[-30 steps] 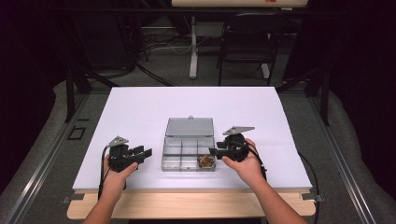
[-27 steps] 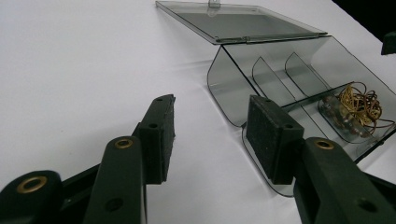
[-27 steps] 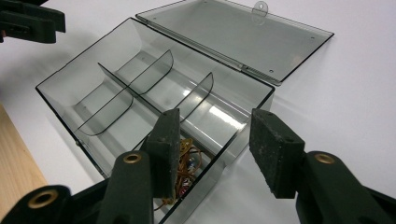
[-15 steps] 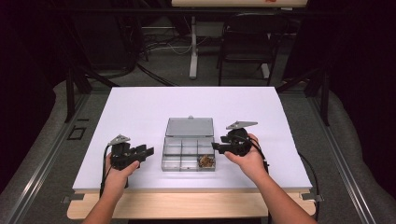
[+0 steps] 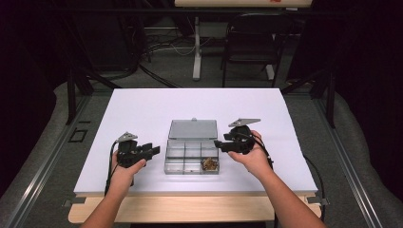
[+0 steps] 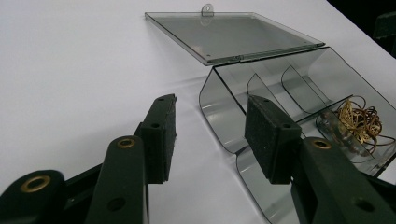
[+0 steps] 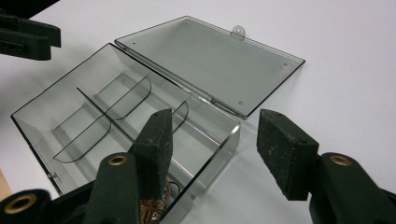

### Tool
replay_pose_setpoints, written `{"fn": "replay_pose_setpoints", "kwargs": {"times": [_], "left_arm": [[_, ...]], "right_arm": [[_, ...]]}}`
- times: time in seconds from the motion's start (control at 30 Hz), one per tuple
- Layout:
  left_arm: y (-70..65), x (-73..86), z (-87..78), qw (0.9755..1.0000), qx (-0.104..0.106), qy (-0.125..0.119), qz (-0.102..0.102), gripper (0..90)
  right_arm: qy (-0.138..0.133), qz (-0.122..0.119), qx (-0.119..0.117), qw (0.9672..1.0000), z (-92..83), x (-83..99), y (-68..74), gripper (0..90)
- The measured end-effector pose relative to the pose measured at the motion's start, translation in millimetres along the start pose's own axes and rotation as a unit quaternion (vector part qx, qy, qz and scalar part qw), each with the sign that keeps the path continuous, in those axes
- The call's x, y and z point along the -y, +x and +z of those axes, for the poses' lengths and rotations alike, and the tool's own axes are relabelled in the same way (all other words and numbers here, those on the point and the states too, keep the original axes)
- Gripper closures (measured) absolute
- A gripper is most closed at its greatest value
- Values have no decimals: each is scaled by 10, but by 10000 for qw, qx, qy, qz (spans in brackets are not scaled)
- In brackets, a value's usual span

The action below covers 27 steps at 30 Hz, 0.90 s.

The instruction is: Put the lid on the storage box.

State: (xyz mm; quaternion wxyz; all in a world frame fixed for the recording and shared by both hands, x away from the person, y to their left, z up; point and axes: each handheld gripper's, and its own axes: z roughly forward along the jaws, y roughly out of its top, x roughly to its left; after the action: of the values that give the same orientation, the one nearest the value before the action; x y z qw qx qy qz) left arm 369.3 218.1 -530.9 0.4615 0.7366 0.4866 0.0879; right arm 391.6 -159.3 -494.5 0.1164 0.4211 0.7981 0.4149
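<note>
A clear grey compartment box (image 5: 184, 155) lies open near the table's front, its lid (image 5: 192, 129) flat behind it. A tangled gold chain (image 5: 209, 164) rests in the front right compartment. My left gripper (image 5: 151, 151) stands open just left of the box, aimed at its left wall (image 6: 219, 116), with the chain (image 6: 359, 121) farther off. My right gripper (image 5: 217, 143) hovers at the box's right edge. Its jaws have just been opening and nothing is between its pads (image 7: 285, 149). The box's right wall (image 7: 224, 144) and the chain (image 7: 156, 210) lie below the right gripper (image 7: 215, 126).
The white table top (image 5: 142, 109) has bare room behind and on both sides of the box. A wooden strip (image 5: 190, 209) runs along the front edge. A chair (image 5: 252, 47) and floor cables stand beyond the far edge. The left gripper's jaws (image 7: 28, 37) show past the box.
The right gripper has edged slightly toward the far side beside the box's right edge. The left hand and the box have kept still.
</note>
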Motion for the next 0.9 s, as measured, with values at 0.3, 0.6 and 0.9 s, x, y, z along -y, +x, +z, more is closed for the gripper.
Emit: {"fn": "replay_pose_setpoints", "kwargs": {"times": [0.3,0.6,0.9], "left_arm": [[7,-103,67,10000,38,-2,73,502],[34,-193,149,9999,56,136,-40,503],[49,-305,200,9998,4,217,-26,508]], "right_arm": [[6,-10,202,9998,10,-62,13,517],[0,138,150,9998,36,-83,-31,596],[-22,403,189,9990,22,-88,-144,624]]}}
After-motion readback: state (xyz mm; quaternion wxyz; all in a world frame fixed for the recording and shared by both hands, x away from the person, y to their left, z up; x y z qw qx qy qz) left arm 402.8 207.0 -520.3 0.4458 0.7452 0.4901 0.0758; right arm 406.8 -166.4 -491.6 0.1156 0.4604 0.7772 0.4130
